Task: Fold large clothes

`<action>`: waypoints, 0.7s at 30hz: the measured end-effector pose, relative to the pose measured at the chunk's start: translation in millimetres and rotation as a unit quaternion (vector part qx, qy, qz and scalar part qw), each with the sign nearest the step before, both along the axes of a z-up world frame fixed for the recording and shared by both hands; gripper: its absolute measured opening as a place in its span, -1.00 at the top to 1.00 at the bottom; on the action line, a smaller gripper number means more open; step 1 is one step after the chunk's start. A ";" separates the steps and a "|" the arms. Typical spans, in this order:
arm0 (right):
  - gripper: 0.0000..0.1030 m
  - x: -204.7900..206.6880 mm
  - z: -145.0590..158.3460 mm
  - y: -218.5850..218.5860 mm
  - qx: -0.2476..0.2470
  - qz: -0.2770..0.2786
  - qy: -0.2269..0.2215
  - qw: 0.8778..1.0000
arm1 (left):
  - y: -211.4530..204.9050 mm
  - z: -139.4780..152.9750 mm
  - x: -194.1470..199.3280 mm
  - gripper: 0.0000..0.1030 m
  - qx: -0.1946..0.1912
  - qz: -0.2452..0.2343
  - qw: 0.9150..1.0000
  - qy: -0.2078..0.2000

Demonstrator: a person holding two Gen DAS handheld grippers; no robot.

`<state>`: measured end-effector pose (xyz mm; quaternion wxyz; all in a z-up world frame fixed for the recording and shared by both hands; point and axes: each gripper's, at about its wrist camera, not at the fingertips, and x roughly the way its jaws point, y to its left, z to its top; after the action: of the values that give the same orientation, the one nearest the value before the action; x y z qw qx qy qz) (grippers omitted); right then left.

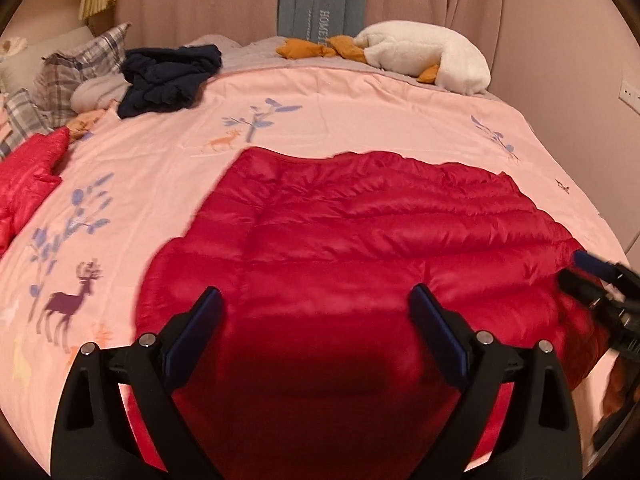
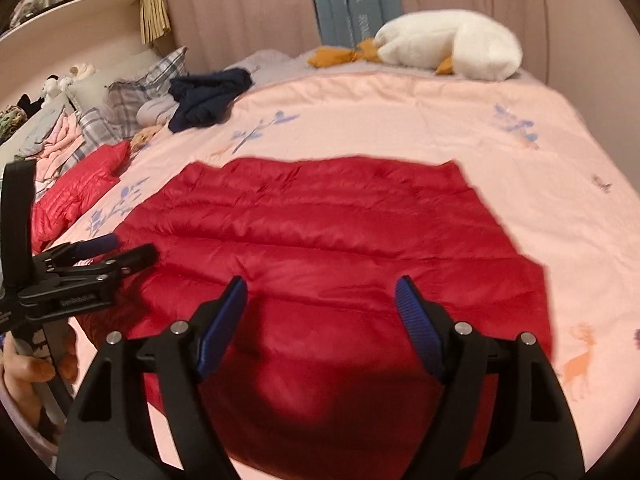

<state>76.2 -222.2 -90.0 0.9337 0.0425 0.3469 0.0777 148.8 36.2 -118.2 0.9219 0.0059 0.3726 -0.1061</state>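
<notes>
A large red quilted down jacket (image 1: 360, 240) lies spread flat on the pink bed cover (image 1: 160, 168); it also shows in the right wrist view (image 2: 328, 240). My left gripper (image 1: 316, 304) is open and empty, hovering over the jacket's near part. My right gripper (image 2: 320, 292) is open and empty above the jacket's near edge. In the left wrist view the right gripper (image 1: 588, 276) shows at the jacket's right edge. In the right wrist view the left gripper (image 2: 124, 250) shows at the jacket's left edge, jaws apart.
A second red quilted garment (image 1: 28, 176) lies at the left. A dark navy garment (image 1: 168, 76), plaid pillows (image 1: 76, 68) and a white goose plush (image 1: 432, 56) lie at the bed's far side. Curtains and a wall stand behind. A shelf (image 2: 80, 4) stands at the left.
</notes>
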 end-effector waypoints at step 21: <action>-0.50 -22.1 -44.8 -77.5 0.059 -0.099 0.053 0.992 | 42.7 -26.1 -6.4 -0.87 -0.031 0.036 0.998 0.046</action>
<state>54.0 -299.7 -134.9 0.9131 0.1358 0.3843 0.0030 142.3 78.9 -144.3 0.9067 -0.0411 0.4111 -0.0851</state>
